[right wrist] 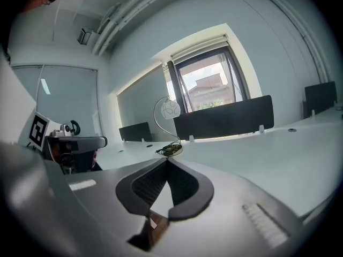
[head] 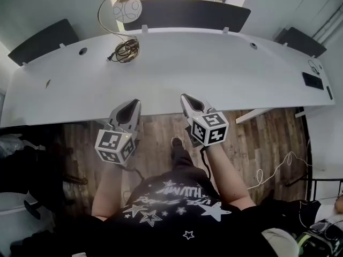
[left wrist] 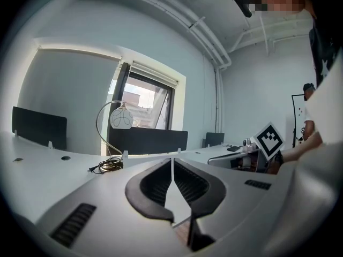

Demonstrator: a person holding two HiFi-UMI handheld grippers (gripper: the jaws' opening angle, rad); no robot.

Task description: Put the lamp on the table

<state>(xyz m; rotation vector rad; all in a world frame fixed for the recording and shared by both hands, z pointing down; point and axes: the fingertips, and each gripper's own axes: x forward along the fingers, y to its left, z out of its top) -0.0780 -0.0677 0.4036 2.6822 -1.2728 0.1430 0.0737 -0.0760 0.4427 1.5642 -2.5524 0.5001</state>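
Note:
A lamp (head: 126, 8) with a round white shade on a thin arched stem stands at the far left-centre of the white table (head: 214, 68), its dark cord coiled on its base (head: 125, 51). The left gripper view shows the lamp (left wrist: 121, 118) far ahead; in the right gripper view the lamp (right wrist: 170, 109) is also distant. My left gripper (head: 130, 107) is shut and empty at the table's near edge. Beside it my right gripper (head: 188, 100) is shut and empty too. Both are well short of the lamp.
Dark divider panels (head: 187, 14) line the table's far edge, with another (head: 44, 40) at the left. A small dark device (head: 312, 80) and a cable lie at the table's right end. Wooden floor (head: 257, 143) and the person's legs are below the grippers.

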